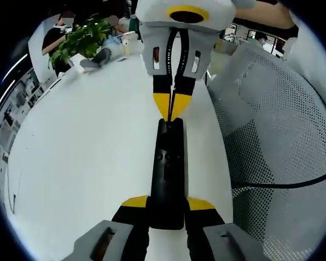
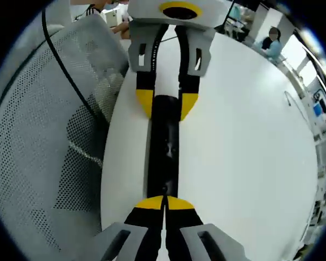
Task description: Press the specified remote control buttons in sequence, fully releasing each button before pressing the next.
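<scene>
A black remote control (image 1: 167, 163) lies lengthwise on the white table (image 1: 87, 152), close to its edge. My left gripper (image 1: 168, 203) is shut on the remote's near end, one yellow tip on each side. My right gripper (image 1: 171, 109) comes in from the far side with its jaws shut together, its yellow tips resting on the remote's other end. In the right gripper view the right gripper (image 2: 164, 202) touches the near end of the remote (image 2: 164, 147) with shut tips. The left gripper (image 2: 166, 103) clasps the far end.
A white mesh chair (image 1: 282, 136) stands right beside the table edge, with a black cable (image 1: 282, 185) across it. A green plant (image 1: 81, 41) and seated people are at the table's far end. The table (image 2: 244, 152) stretches wide and bare beside the remote.
</scene>
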A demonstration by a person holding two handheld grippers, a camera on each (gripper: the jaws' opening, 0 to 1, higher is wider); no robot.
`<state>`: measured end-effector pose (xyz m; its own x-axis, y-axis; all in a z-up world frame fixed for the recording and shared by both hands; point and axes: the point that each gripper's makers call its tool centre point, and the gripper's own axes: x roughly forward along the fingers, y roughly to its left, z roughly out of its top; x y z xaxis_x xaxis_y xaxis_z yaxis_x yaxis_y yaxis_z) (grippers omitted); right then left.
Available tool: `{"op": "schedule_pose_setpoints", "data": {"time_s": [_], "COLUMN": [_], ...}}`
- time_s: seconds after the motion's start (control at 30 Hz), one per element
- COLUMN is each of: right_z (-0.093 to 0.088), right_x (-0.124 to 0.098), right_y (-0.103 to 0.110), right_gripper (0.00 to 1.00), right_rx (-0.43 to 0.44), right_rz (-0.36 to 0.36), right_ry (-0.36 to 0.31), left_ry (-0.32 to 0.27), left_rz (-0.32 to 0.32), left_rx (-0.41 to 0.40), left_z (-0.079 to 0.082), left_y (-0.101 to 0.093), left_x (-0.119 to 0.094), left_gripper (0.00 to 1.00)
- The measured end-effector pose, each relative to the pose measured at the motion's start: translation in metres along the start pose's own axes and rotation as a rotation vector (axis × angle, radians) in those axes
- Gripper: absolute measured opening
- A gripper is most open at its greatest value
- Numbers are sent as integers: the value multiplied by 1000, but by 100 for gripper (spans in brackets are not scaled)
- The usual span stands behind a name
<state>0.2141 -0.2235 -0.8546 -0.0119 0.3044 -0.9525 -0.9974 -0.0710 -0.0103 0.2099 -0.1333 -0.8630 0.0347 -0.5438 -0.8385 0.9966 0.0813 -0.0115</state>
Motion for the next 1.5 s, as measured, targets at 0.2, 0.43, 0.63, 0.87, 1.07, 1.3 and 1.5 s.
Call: {"op": "schedule_pose_setpoints", "data": {"time_s": [0.2,0.43,0.63,0.87,1.07,1.3,1.5], "right_z": [1,-2,5,11,11,11,12], "right_x": [-3,-15,-5,-2,-1,2,4], "right_y": [0,2,2,2,1,2,1], "right_gripper": [0,0,0,0,0,0,0], "right_rx": [237,321,285,251,238,155,98], "right_rz": [-34,-134,-118,-104,-95,-87,-79], "right_ry": [-199,-287,-244,-230,-221,-153,-98], "left_ry": [-24,-39,-37,-37,-38,-47,-46], "left_rz": [2,8,3,4,3,4,3], "left_rx": [2,-8,3,1,1,-2,1], "left_z": [1,2,2,3,3,3,3], "left_y": [0,0,-1,0,0,0,0], "left_x": [0,0,0,0,0,0,1], "left_gripper": [24,24,24,24,24,24,24]}}
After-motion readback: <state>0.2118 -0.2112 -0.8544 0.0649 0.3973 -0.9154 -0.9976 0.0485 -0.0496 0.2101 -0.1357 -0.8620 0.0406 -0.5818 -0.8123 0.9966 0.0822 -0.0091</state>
